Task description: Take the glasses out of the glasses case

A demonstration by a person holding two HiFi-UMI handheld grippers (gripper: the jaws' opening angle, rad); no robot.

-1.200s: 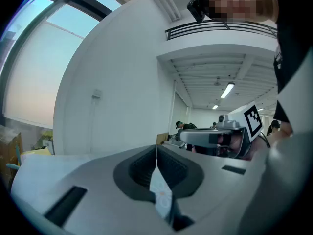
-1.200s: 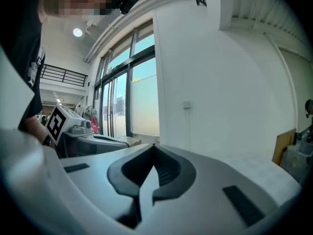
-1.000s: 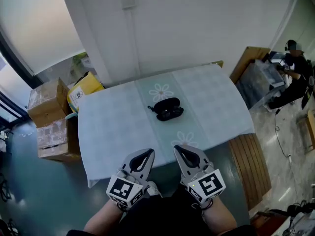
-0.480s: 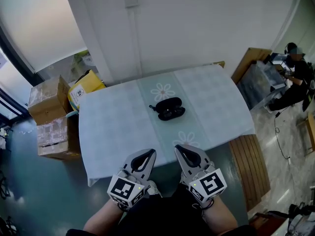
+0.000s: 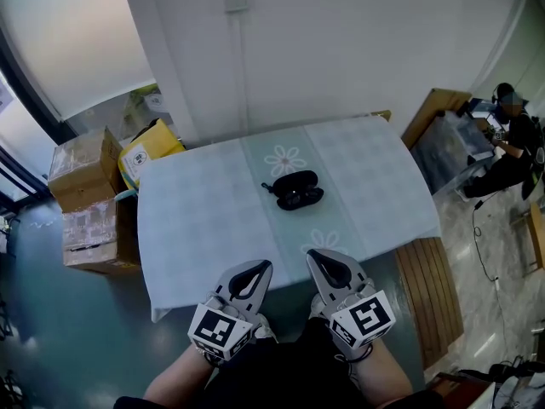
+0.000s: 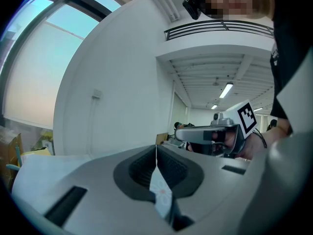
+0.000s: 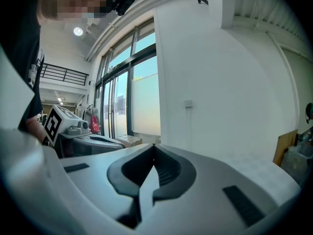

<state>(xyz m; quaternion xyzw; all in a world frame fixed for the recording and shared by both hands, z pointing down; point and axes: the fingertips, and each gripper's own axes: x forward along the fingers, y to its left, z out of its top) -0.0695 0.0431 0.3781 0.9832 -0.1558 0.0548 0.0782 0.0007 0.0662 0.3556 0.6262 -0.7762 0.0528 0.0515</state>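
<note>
A rectangular worktop [image 5: 196,220] under a pale blue-green checked cloth with white flower motifs fills the middle of the head view, set against a white wall. Brown cardboard boxes [image 5: 85,203] are stacked on the floor at its left end.

At the worktop's near edge, close to the person's body, two grey claws are held side by side, each carrying a cube with black-and-white square markers. The left claw [image 5: 249,278] has its jaws pressed together with nothing between them, which its own view [image 6: 156,147] confirms. The right claw [image 5: 330,271] is likewise closed and empty [image 7: 154,147]. Both are well apart from the task's thing.

A small black oval glasses case [image 5: 295,190] lies alone near the middle of the worktop, on the central strip of cloth between two flower motifs. It appears to sit hinged open, the lid tipped toward the wall. The glasses inside are too small to make out.

The case looks like a rigid, light shell with a smooth surface that could slide on the cloth, so one claw would probably need to pin its base. The glasses are likely light and fragile. They are best taken gently by the frame bridge or a temple arm, not by the lenses.
</note>
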